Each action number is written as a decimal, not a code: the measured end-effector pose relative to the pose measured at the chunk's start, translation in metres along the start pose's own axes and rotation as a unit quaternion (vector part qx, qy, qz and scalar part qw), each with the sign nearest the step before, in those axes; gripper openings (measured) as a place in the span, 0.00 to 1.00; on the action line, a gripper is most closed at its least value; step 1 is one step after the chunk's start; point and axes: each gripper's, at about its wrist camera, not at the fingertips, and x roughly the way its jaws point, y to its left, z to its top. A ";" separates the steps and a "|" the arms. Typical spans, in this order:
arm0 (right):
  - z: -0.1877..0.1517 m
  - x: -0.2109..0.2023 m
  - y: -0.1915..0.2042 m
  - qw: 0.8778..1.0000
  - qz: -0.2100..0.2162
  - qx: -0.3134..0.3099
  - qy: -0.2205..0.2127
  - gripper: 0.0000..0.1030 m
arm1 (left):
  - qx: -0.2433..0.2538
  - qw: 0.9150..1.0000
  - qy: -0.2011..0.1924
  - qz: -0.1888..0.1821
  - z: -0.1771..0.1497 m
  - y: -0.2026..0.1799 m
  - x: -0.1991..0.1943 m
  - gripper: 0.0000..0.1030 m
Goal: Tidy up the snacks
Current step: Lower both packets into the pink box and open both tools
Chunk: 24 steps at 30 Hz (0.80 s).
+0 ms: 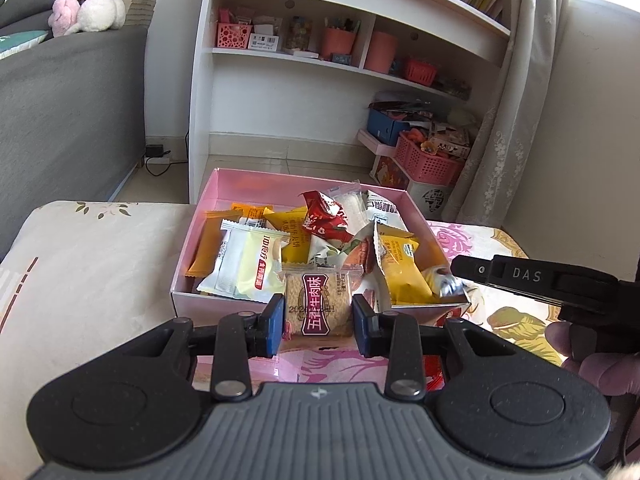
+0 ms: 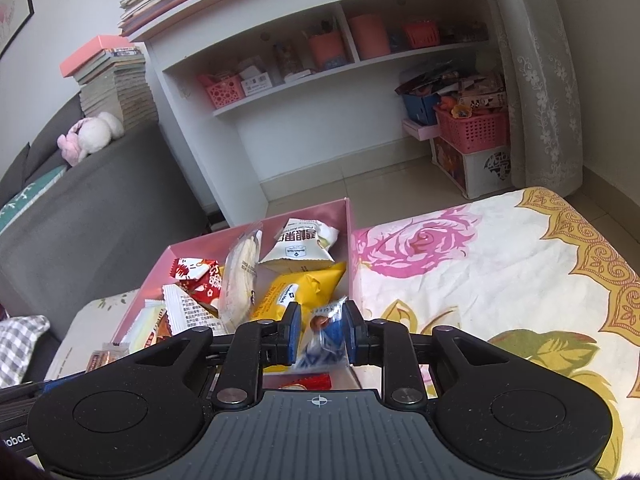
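Note:
A pink box [image 1: 188, 248] on the table holds several snack packets. My left gripper [image 1: 318, 322] is shut on a tan cracker packet [image 1: 318, 304] with a purple label, held over the box's near wall. My right gripper [image 2: 320, 330] is shut on a small clear blue-and-white candy packet [image 2: 326, 334] over the box's right near corner [image 2: 352, 248]. In the left wrist view the right gripper [image 1: 456, 284] reaches in from the right with the candy at its tip. Yellow [image 2: 296, 292], white [image 2: 300, 246] and red [image 2: 198, 276] packets lie inside.
The table wears a floral cloth [image 2: 480, 264] to the right of the box. A grey sofa [image 1: 60, 120] stands at the left. A white shelf unit [image 1: 320, 60] and pink baskets [image 1: 424, 160] stand behind on the floor.

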 end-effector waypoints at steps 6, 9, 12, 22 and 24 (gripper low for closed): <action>0.001 -0.008 0.001 1.000 0.005 -0.004 0.001 0.41 | 0.014 1.000 -0.008 0.016 0.011 0.007 0.012 0.31; 0.000 -0.012 0.005 1.000 0.008 -0.017 0.003 0.50 | 0.009 1.000 -0.005 0.027 0.020 0.013 0.026 0.31; 0.000 -0.014 0.009 0.999 0.009 -0.030 0.009 0.53 | 0.010 0.999 -0.006 0.039 0.029 0.016 0.039 0.31; -0.001 -0.013 0.008 0.999 0.014 -0.034 0.019 0.60 | 0.026 0.997 -0.007 0.074 0.050 0.018 0.073 0.31; -0.001 -0.012 0.006 0.999 0.013 -0.034 0.021 0.60 | 0.021 0.997 -0.005 0.073 0.051 0.019 0.075 0.31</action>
